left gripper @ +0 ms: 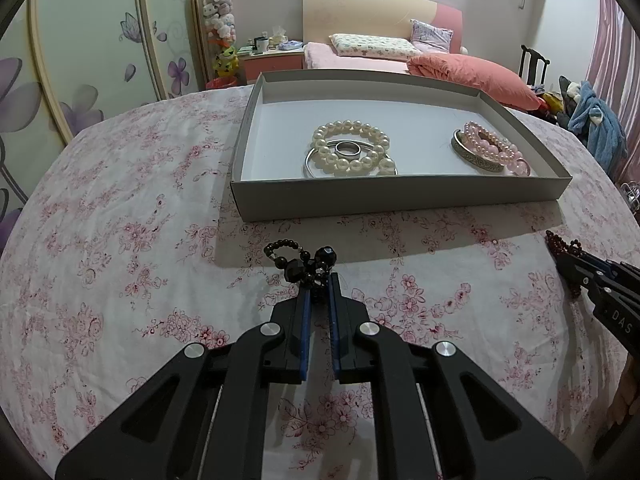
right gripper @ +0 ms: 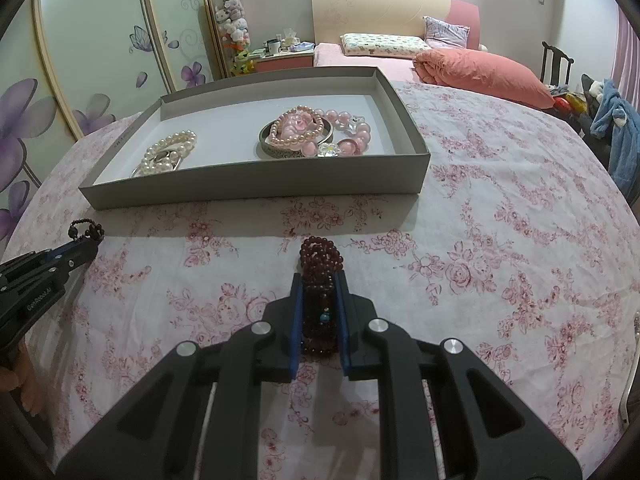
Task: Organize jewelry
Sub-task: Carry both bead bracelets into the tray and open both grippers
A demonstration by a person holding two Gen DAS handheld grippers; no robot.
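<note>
Left claw (left gripper: 318, 280) pinches the black bracelet (left gripper: 300, 258); right claw (right gripper: 318, 280) is closed on the red bracelet (right gripper: 320, 260), both near the tray (right gripper: 256, 190). Carry each over the wall before letting go.

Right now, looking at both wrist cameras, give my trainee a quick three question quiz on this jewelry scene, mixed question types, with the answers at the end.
1. True or false: the left gripper is shut on a black bead bracelet.
2. What does the right gripper hold: A pearl bracelet, B dark red bead bracelet, C silver ring?
3. Fill in: the silver ring lies inside the ____ bracelet in the gray tray.

Key: 1 true. 2 B. 3 white pearl bracelet.
</note>
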